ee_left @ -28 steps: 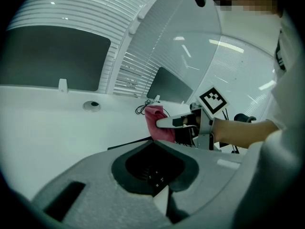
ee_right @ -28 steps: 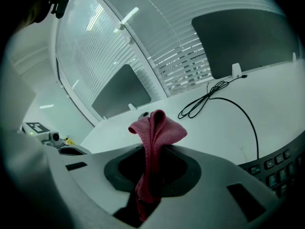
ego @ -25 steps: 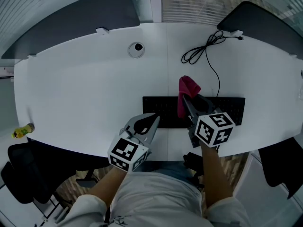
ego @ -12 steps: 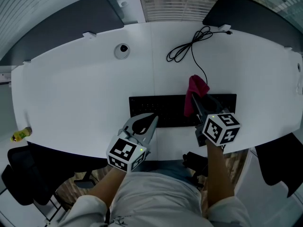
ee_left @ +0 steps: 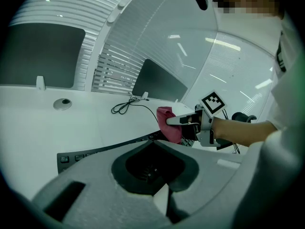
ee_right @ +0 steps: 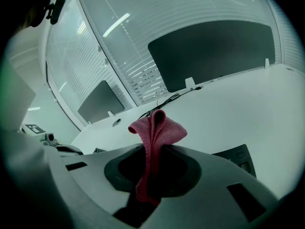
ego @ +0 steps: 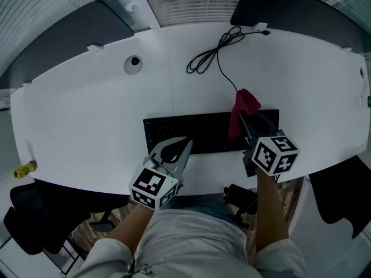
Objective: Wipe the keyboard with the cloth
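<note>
As right gripper (ego: 243, 120) clamps, cloth (ego: 246, 102) between jaws

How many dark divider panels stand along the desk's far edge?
2: the left panel at the far-left edge, the right panel at the far-right edge. Others may be out of view.

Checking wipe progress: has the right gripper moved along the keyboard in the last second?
Yes. The right gripper, shut on the cloth, has shifted from near the middle of the keyboard toward its right end.
</note>
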Available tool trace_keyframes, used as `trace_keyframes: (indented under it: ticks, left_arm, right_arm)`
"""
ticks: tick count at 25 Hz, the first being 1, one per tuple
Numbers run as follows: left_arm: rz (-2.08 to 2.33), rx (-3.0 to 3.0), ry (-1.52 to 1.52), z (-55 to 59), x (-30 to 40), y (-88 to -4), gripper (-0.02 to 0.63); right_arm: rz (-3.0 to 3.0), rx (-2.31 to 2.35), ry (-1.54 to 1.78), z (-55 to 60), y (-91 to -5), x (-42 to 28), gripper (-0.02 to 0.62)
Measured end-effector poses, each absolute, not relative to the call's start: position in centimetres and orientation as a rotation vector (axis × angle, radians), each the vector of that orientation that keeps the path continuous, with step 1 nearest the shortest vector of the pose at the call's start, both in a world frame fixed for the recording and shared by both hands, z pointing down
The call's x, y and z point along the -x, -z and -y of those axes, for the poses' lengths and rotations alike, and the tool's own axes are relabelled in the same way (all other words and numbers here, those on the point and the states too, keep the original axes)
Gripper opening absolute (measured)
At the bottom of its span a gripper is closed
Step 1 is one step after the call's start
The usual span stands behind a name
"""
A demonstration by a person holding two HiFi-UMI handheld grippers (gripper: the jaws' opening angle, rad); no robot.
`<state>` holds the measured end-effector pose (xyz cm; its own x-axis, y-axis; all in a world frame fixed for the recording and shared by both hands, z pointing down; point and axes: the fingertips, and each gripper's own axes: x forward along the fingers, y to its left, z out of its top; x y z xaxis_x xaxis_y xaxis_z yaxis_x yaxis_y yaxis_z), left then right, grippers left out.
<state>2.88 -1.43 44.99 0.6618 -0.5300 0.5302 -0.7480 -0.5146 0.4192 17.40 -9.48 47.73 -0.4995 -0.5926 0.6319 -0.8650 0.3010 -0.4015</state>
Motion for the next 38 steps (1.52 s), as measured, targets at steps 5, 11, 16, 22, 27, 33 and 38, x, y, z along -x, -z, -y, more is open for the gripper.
trace_keyframes:
  ticks: [5, 11, 16, 22, 27, 33, 38]
  left_arm:
    - [0.966, -2.247, -0.456, 1.4, -4.4, -45.3, 0.011]
    - [0.939, -2.259, -0.464, 1.6, -6.2, -45.3, 0.011]
    - [0.929, -2.263, -0.469, 1.7, -7.3, -45.3, 0.011]
    - [0.923, -2.266, -0.476, 1.8, -8.3, -45.2, 0.011]
    - [0.921, -2.267, -0.482, 1.7, -8.7, -45.2, 0.011]
    - [0.925, -2.272, -0.487, 1.5, -8.8, -45.1, 0.011]
    - [0.930, -2.281, -0.484, 1.3, -8.5, -44.7, 0.011]
  right_arm:
    - [2.202, -1.324, -1.023, 9.5, -47.7, -19.4, 0.063]
    - [2.166, -1.385, -1.017, 9.6, -47.7, -22.5, 0.063]
    - [2.139, -1.424, -1.023, 9.9, -47.8, -25.0, 0.063]
    - [2.109, -1.479, -1.028, 10.2, -47.9, -27.9, 0.063]
    - [2.081, -1.523, -1.030, 10.1, -48.0, -30.0, 0.063]
    - [2.059, -1.565, -1.023, 9.9, -48.1, -31.6, 0.063]
    - [2.136, -1.576, -1.108, 10.0, -46.7, -30.7, 0.063]
